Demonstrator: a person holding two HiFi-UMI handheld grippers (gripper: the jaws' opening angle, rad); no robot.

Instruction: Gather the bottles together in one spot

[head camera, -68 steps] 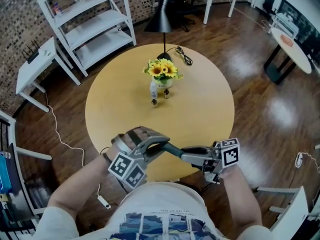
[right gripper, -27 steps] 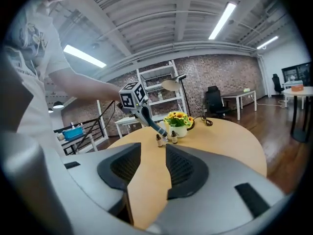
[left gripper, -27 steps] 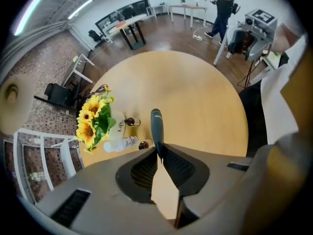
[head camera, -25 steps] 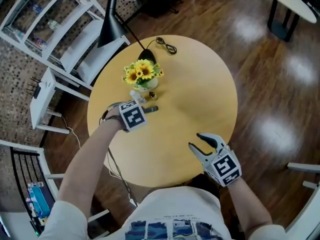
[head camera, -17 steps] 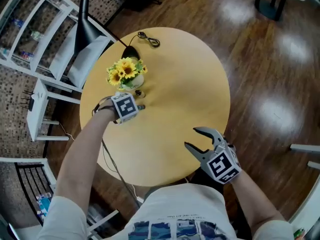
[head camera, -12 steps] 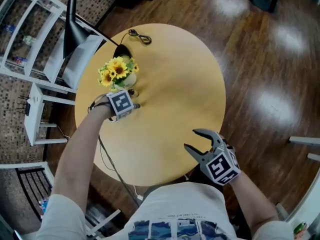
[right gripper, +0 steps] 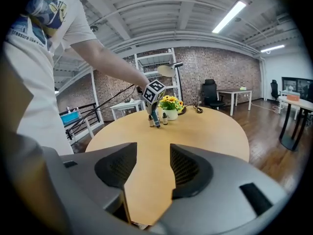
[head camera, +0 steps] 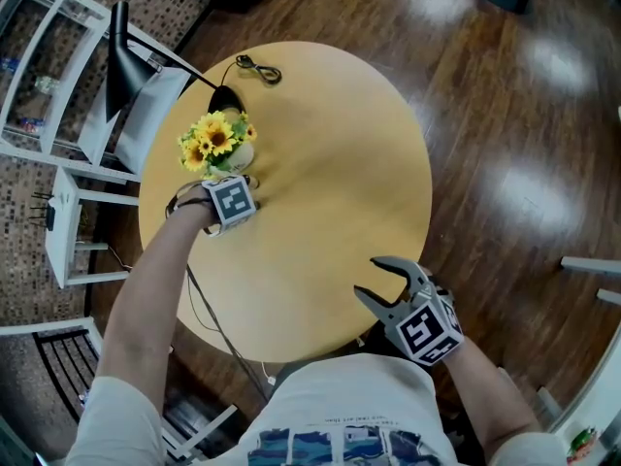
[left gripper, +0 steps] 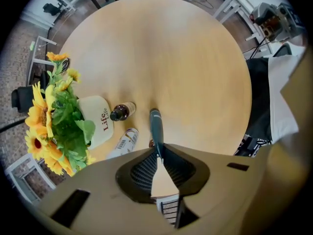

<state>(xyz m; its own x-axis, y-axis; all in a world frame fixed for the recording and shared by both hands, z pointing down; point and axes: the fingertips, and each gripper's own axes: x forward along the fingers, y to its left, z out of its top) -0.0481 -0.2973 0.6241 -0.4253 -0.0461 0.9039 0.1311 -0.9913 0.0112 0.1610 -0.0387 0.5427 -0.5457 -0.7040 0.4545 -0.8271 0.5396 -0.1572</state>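
By the white flower pot [left gripper: 100,124] a dark brown bottle [left gripper: 122,111] stands upright, and a white labelled bottle [left gripper: 124,141] sits just nearer the camera. A third small bottle [left gripper: 151,143] peeks out behind the teal fingers. My left gripper [left gripper: 155,115] is shut with nothing between its jaws, tips pointing down at the table right beside these bottles. In the head view its marker cube [head camera: 231,202] covers them. My right gripper [head camera: 385,286] hangs over the table's near edge, open and empty, its jaws having widened a moment ago. From it I see two bottles [right gripper: 165,118] far off.
Sunflowers [head camera: 215,139] fill the pot on the round wooden table [head camera: 330,144]. A black lamp [head camera: 121,51] and a coiled cable [head camera: 250,66] are at the far edge. White shelving [head camera: 39,56] and a small white side table [head camera: 63,226] stand on the floor to the left.
My left gripper has reached out from my body to the bottles by the pot and sunk lower. The right gripper has spread its jaws near the front edge.
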